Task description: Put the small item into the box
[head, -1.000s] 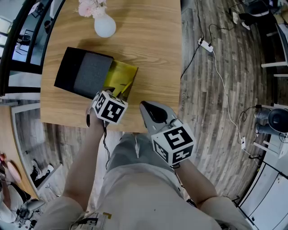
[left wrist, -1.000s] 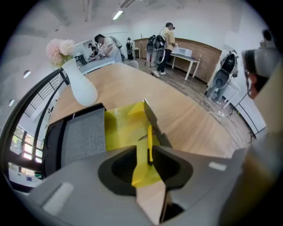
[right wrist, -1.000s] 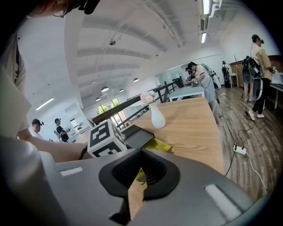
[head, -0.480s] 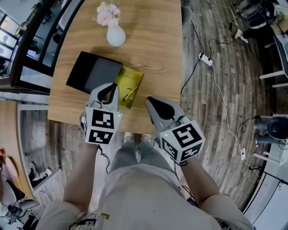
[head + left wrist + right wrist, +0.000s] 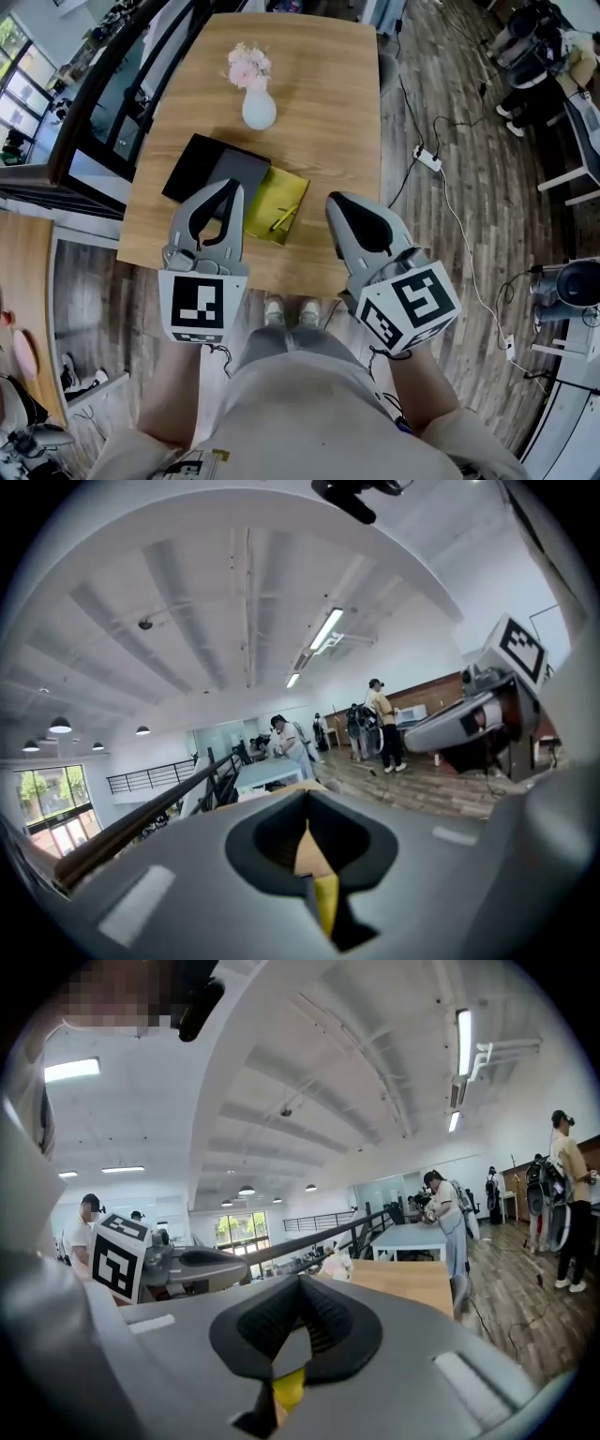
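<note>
The left gripper (image 5: 231,186) covers the near corner of the black case (image 5: 192,164) and the left edge of the yellow box (image 5: 272,192) beside it, so how those two meet cannot be seen, nor whether the black piece with its grey panel is a lid or a second box. The small item (image 5: 284,217), a thin stick, lies slantwise inside the yellow box, apart from both grippers; what it is cannot be made out. In each gripper view the gripper's own grey body hides nearly all of the desk (image 5: 319,103), and only a sliver of tan and yellow shows through the gap behind the jaws. Both pairs of jaws are closed tip to tip with nothing between them, the right gripper (image 5: 339,201) the same as the left. A second ago the left gripper was low at the near edge of the yellow box and the right gripper sat at the desk's near edge; now both look larger and nearer the head camera, pointing out over the desk. The view has shifted too: the white vase (image 5: 259,111) and its pink flowers (image 5: 248,66) now show whole. The marker cubes (image 5: 202,305) carry black-and-white square patterns only, and a tag on the person's clothing (image 5: 202,461) is too small to read.
</note>
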`<state>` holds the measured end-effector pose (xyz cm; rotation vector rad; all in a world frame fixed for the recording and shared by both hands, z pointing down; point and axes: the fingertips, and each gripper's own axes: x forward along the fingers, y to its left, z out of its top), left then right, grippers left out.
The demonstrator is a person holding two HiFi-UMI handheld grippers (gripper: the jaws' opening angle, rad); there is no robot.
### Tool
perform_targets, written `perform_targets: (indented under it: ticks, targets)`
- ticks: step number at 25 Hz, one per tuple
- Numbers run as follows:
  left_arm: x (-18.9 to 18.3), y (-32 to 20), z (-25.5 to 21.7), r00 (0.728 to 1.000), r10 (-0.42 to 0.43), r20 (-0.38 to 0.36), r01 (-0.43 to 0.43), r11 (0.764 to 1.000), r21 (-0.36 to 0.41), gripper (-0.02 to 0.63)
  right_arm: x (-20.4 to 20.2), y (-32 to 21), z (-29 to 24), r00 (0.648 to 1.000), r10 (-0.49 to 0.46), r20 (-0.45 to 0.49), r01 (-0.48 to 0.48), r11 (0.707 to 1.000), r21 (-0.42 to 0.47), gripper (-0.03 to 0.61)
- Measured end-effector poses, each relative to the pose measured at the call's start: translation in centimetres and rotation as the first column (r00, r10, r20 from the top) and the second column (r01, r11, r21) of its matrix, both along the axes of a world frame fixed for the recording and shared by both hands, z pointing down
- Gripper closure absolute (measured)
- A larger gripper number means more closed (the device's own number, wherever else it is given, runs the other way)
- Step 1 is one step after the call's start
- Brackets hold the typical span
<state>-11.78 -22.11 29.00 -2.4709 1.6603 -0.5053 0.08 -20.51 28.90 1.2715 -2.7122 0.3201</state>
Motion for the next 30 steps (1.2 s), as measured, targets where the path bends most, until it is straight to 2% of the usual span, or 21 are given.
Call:
perform_targets:
  ticks: [5, 9, 15, 17, 20, 26, 30]
  targets:
    - [-0.2, 2.4, -5.2, 0.997, -0.012, -0.075, 0.014, 1.0, 0.023, 0.611, -0.4, 1.7, -5.8, 0.999, -0.02, 0.029, 0.017, 0.994, 0.104, 0.578]
    - [-0.7, 3.8, -9.1, 0.997, -0.008, -0.074, 0.016, 0.993, 0.114, 0.611, -0.4, 2.4, -8.8, 0.999, -0.024, 0.044, 0.016, 0.987, 0.159, 0.578]
    - [-1.8, 5.6, -11.8, 0.997, -0.012, -0.083, 0.026, 0.985, 0.17, 0.611, -0.3, 4.1, -11.6, 0.998, -0.025, 0.05, 0.014, 0.977, 0.213, 0.578]
    - [-2.0, 6.2, -12.4, 0.997, -0.016, -0.071, 0.03, 0.976, 0.213, 0.611, -0.1, 4.7, -11.4, 0.998, -0.031, 0.047, 0.021, 0.979, 0.201, 0.578]
    - [-2.2, 7.1, -12.6, 0.999, -0.034, 0.003, 0.032, 0.964, 0.264, 0.611, 0.2, 5.6, -10.4, 0.999, -0.039, 0.038, 0.032, 0.985, 0.171, 0.578]
    - [-2.3, 8.0, -10.9, 1.0, -0.025, 0.019, 0.019, 0.97, 0.241, 0.611, 0.9, 5.6, -7.6, 0.997, -0.006, -0.078, 0.019, 0.986, 0.168, 0.578]
    - [-1.8, 8.2, -9.5, 1.0, -0.01, 0.01, 0.007, 0.981, 0.194, 0.611, 1.1, 5.8, -6.6, 0.995, 0.002, -0.099, 0.013, 0.988, 0.151, 0.578]
